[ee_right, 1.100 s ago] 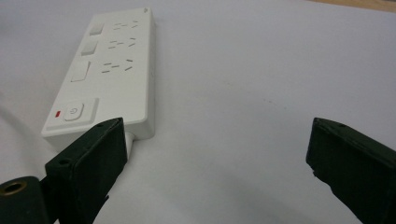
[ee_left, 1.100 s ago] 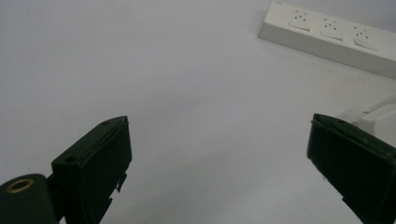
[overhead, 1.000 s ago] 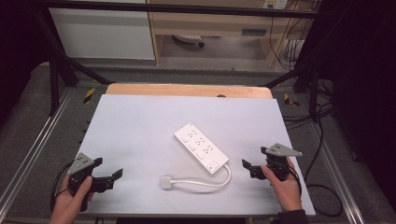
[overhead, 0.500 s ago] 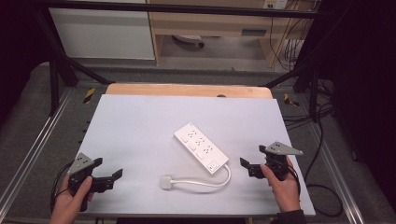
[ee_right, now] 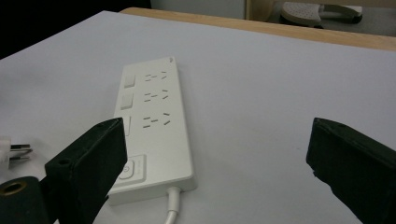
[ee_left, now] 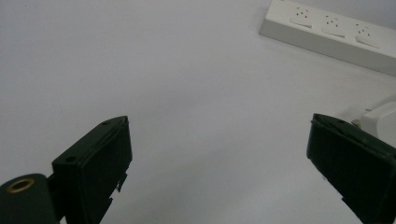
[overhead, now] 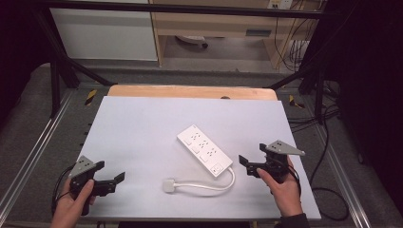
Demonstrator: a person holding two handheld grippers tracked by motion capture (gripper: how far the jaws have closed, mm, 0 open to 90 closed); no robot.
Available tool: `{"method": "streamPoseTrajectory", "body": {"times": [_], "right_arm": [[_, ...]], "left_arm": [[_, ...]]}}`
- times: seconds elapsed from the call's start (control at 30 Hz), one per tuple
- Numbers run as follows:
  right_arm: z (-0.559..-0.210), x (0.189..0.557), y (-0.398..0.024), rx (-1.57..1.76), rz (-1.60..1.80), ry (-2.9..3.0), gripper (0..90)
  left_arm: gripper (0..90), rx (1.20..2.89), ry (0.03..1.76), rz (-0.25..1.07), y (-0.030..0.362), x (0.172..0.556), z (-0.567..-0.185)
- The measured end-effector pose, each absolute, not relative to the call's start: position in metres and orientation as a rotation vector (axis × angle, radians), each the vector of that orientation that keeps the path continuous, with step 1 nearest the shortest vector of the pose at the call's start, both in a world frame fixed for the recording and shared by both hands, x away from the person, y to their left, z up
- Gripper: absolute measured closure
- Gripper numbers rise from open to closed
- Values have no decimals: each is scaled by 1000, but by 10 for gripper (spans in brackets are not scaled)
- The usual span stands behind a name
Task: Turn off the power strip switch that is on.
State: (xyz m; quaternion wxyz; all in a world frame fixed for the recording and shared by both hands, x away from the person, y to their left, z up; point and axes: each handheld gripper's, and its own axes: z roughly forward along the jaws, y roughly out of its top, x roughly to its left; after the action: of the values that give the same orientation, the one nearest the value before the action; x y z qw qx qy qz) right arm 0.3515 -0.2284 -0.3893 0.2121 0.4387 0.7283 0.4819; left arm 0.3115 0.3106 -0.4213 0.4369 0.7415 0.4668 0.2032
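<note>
A white power strip (overhead: 204, 149) lies at an angle in the middle of the white table (overhead: 142, 123). Its cable (overhead: 209, 185) loops round to a white plug (overhead: 168, 185) lying nearer the front. My left gripper (overhead: 115, 181) is held open near the front left corner, pointing right toward the plug. In the left gripper view the jaws of my left gripper (ee_left: 219, 123) stand wide apart over bare table, with the strip (ee_left: 327, 32) and plug (ee_left: 380, 119) ahead. My right gripper (overhead: 244, 165) is open just right of the strip's switch end. The right gripper view has that gripper (ee_right: 217, 130) facing the strip (ee_right: 154, 126).
A wooden strip (overhead: 190, 91) runs along the table's far edge. Metal rails (overhead: 38, 147) flank the table. Cables (overhead: 328, 190) trail on the floor at the right. White cabinets (overhead: 104, 33) stand behind.
My right gripper has crept a little to the left, closer to the strip's switch end. The left gripper and the power strip have stayed put.
</note>
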Motion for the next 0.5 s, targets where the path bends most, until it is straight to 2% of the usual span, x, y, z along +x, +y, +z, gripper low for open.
{"method": "streamPoseTrajectory", "body": {"times": [0.27, 0.5], "right_arm": [[-384, 350, -220, 1185, 1332, 2049, 86], [-381, 351, -215, 1178, 1324, 2058, 209]], "left_arm": [[67, 1851, 1159, 508, 310, 312, -421], [67, 1851, 1159, 509, 310, 312, -422]]}}
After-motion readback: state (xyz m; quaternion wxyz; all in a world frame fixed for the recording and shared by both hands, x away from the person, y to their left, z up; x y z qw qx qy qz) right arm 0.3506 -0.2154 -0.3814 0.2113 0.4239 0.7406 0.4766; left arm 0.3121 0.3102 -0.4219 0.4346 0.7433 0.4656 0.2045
